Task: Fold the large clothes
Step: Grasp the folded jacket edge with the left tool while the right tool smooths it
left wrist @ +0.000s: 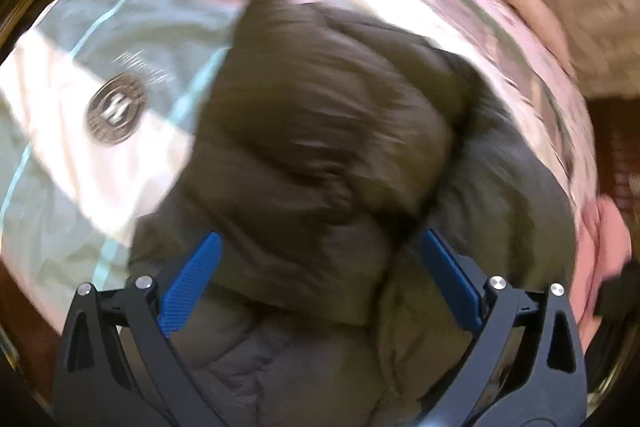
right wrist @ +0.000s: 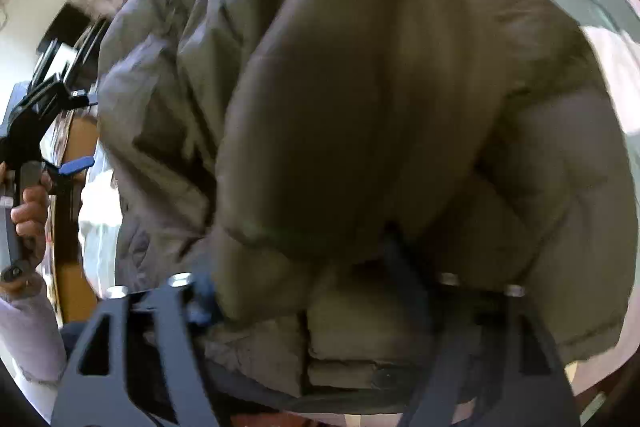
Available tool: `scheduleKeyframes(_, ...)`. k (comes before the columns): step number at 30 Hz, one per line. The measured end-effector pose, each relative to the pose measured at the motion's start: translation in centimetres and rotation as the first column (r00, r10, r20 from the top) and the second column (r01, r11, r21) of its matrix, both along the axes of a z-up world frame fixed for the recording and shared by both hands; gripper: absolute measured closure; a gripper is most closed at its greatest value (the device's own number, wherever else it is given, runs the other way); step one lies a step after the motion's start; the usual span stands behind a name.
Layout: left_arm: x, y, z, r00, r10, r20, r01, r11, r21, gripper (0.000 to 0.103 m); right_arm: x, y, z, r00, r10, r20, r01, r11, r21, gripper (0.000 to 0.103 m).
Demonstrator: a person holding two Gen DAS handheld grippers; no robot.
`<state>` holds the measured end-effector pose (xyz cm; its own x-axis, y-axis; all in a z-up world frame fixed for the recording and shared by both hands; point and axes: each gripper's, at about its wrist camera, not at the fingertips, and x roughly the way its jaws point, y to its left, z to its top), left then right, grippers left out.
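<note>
My left gripper (left wrist: 316,263) hovers spread wide and empty over the jacket (left wrist: 320,131) bunched on the bedspread (left wrist: 80,163). My right gripper's (right wrist: 320,291) wide jaws straddle its padding; grip unclear. Mid-fold: next, seize an edge.

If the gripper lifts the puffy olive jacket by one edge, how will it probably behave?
The puffy jacket looks quilted and bulging, so it will likely sag and spring open rather than hold a crease. Its shell looks smooth, so it may slip from the open left gripper.
</note>
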<state>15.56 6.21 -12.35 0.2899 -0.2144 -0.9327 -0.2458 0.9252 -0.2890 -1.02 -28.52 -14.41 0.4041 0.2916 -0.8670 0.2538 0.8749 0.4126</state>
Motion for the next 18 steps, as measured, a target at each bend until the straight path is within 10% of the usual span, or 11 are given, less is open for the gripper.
scheduleKeyframes(9, -2.3, -9.2, 4.2, 0.907, -0.343, 0.243, 0.299, 0.933, 0.201, 0.002, -2.0, -6.7, 5.3, 0.939, -0.315, 0.140, 0.315, 0.949, 0.027, 0.003)
scheduleKeyframes(12, -2.8, -11.0, 4.8, 0.868, -0.405, 0.286, 0.352, 0.910, 0.221, 0.007, -1.7, -6.6, 8.4, 0.923, -0.265, 0.278, 0.257, 0.964, 0.065, 0.013)
scheduleKeyframes(18, -1.4, -13.4, -0.1, 0.881, -0.468, 0.066, 0.455, 0.878, 0.146, 0.052, 5.2, 0.1, 7.4, 0.959, -0.031, 0.280, 0.011, 0.997, 0.072, 0.030)
